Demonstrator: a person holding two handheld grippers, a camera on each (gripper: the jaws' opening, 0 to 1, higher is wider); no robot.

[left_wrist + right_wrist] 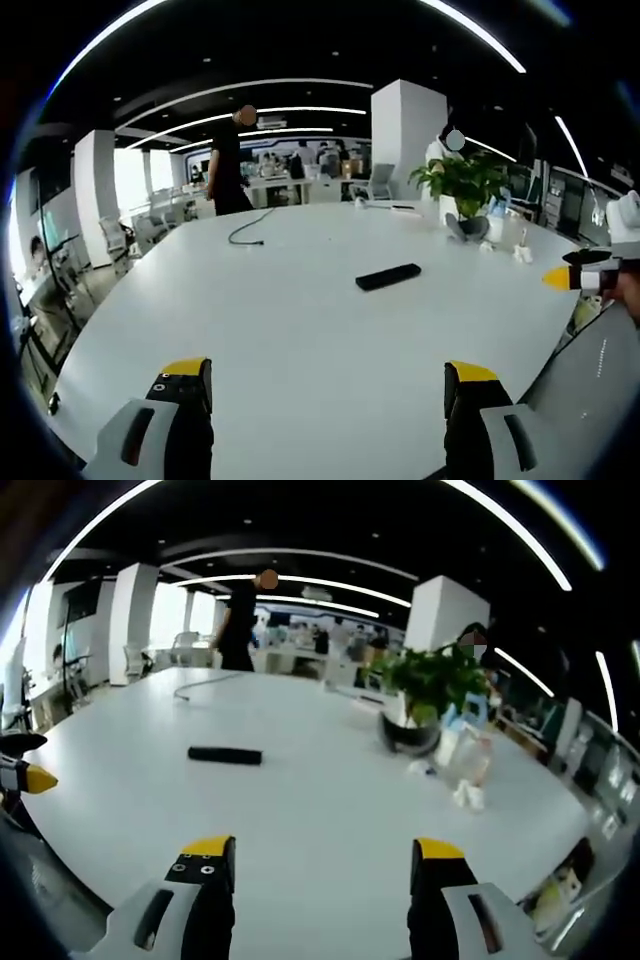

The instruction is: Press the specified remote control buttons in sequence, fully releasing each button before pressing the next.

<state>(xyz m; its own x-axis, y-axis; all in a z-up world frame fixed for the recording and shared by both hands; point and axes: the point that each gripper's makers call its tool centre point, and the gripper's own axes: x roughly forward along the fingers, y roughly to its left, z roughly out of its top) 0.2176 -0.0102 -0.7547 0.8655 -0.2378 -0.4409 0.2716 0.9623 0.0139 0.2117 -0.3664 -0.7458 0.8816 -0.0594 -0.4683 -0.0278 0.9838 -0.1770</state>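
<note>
Left gripper view looks across a wide white tabletop point(300, 330) at the remote control point(388, 277), which lies flat and alone in open space well ahead of the left gripper point(328, 385), its jaws spread wide and holding nothing; I judge the gap is kept so the remote stays fully in sight before any press. Right gripper view shows the right gripper point(322, 865) likewise spread and empty, the remote well ahead and to the left. It is a slim, dark, bar-shaped thing; its buttons are too small to make out.
</note>
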